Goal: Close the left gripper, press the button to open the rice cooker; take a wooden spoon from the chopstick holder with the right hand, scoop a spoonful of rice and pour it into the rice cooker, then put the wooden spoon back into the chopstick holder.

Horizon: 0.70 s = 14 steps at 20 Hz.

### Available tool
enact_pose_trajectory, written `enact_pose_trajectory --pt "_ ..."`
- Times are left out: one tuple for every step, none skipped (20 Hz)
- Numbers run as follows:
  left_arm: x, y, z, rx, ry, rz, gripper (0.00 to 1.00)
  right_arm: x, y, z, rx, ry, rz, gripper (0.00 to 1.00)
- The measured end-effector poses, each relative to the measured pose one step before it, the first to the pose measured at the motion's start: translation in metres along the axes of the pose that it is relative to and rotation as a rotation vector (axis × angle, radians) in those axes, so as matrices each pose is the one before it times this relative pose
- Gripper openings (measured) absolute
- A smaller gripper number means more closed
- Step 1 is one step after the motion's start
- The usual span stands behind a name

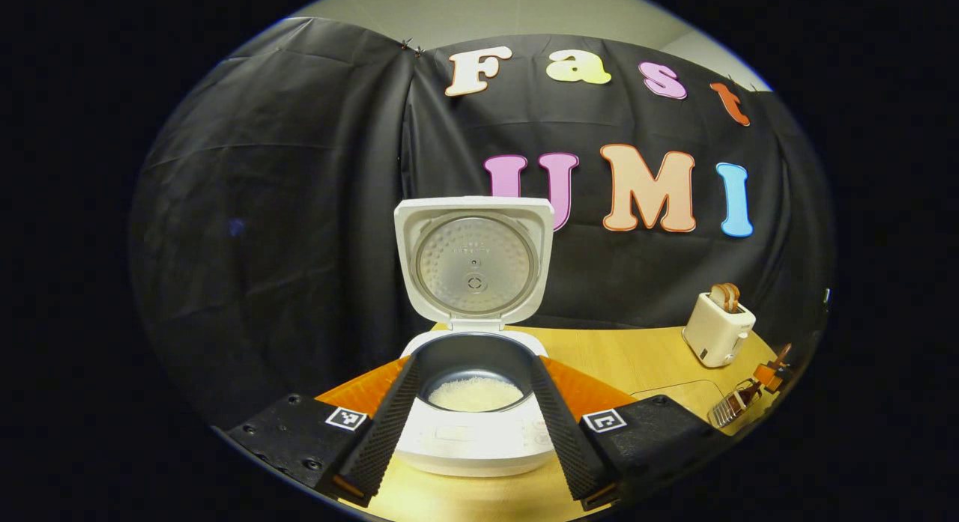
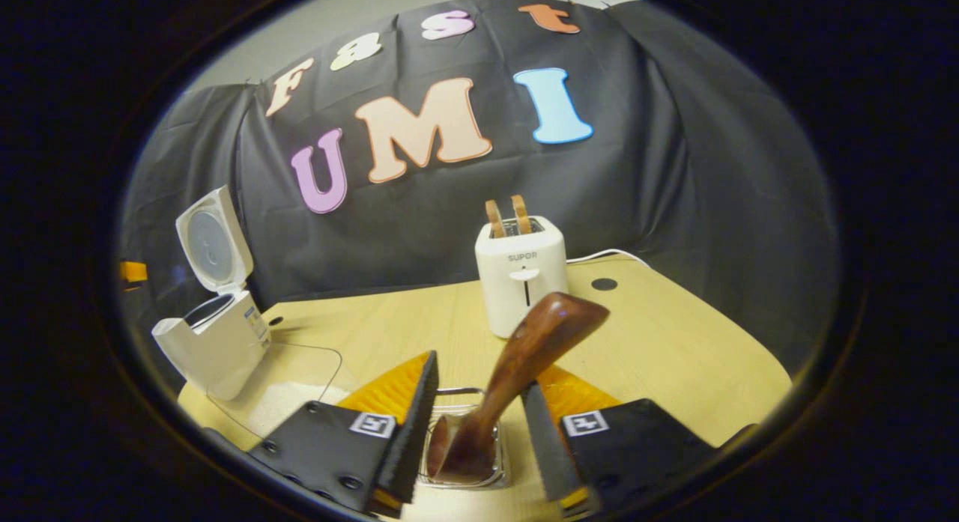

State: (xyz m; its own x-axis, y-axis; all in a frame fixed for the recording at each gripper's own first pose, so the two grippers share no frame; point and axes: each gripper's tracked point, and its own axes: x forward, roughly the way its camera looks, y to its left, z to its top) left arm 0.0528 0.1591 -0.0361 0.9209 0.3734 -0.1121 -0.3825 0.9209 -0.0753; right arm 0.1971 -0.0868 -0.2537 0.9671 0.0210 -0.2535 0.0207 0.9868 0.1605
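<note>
In the left gripper view the white rice cooker (image 1: 473, 439) stands close ahead with its lid (image 1: 473, 261) raised upright and white rice (image 1: 474, 394) in the dark pot. My left gripper (image 1: 473, 365) is open, and its fingers frame the pot without touching it. In the right gripper view the wooden spoon (image 2: 524, 350) stands tilted in the wire chopstick holder (image 2: 464, 473). My right gripper (image 2: 479, 372) is open, with a finger on each side of the spoon and a gap showing. The open cooker (image 2: 217, 342) sits at the far left.
A white toaster (image 2: 521, 275) with two bread slices stands behind the holder, its cord trailing right. The toaster (image 1: 718, 329) and the holder (image 1: 730, 406) lie at the right of the wooden table (image 1: 622, 357). A pale patch (image 2: 281, 402) inside a thin outline lies beside the cooker.
</note>
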Motion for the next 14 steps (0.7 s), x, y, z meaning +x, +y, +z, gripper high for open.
enact_pose_trajectory --pt "-0.00113 -0.00275 -0.00305 0.00073 0.0052 0.00204 0.88 0.00337 -0.00306 -0.00091 0.01438 0.00345 0.00096 0.61" --pt "-0.00155 -0.00342 -0.00284 0.00228 0.00653 0.00103 0.88 0.00232 -0.00401 0.00058 0.01 0.0043 -0.00264 0.52" --pt "-0.00118 -0.00262 -0.00303 0.00455 0.00543 0.00165 0.89 0.0034 -0.00098 0.00038 0.00656 0.00292 0.01058 0.43" --pt "-0.00089 -0.00285 -0.00244 0.00569 0.00485 0.0013 0.89 0.00092 0.00134 -0.00012 0.00783 0.00818 0.01353 0.34" --pt "-0.00055 -0.0036 -0.00097 0.00594 0.00259 0.00056 0.88 0.00323 0.0012 0.00002 0.0159 0.00461 0.0115 0.29" --pt "-0.00137 -0.00275 0.00007 0.00371 0.00033 0.00123 0.88 0.00068 -0.00044 0.00041 0.00512 0.00622 -0.00492 0.24" --pt "-0.00007 -0.00324 -0.001 0.00103 0.00087 -0.00044 0.88 0.00158 0.00139 0.00061 0.00295 0.00213 0.00233 0.27" --pt "-0.00082 -0.00262 -0.00057 -0.00062 0.00288 0.00098 0.88 0.0016 -0.0007 0.00088 0.01485 -0.00046 -0.01592 0.23" --pt "-0.0005 -0.00185 -0.00189 -0.00045 0.00125 0.00066 0.88 0.00197 0.00315 0.00057 -0.00437 -0.00385 0.00718 0.2" --pt "-0.00077 -0.00207 0.00073 0.00009 -0.00064 0.00121 0.88 0.0004 0.00324 0.00082 0.00436 -0.00332 0.0151 0.2" --pt "-0.00063 -0.0021 -0.00095 0.0004 0.00036 0.00114 0.88 0.00086 0.00598 -0.00145 -0.00207 0.00293 0.01467 0.16" --pt "-0.00043 -0.00072 0.00062 0.00007 0.00066 0.00204 0.88 0.00036 -0.00002 0.00013 -0.00326 -0.00417 0.0072 0.17" --pt "-0.00092 -0.00075 -0.00018 -0.00036 -0.00108 0.00117 0.88 -0.00032 0.00108 0.00043 -0.00374 0.00544 0.00607 0.17" --pt "-0.00162 -0.00097 -0.00007 -0.00088 -0.00109 0.00317 0.89 0.00009 0.00141 -0.00067 -0.00392 0.00391 0.00806 0.14"
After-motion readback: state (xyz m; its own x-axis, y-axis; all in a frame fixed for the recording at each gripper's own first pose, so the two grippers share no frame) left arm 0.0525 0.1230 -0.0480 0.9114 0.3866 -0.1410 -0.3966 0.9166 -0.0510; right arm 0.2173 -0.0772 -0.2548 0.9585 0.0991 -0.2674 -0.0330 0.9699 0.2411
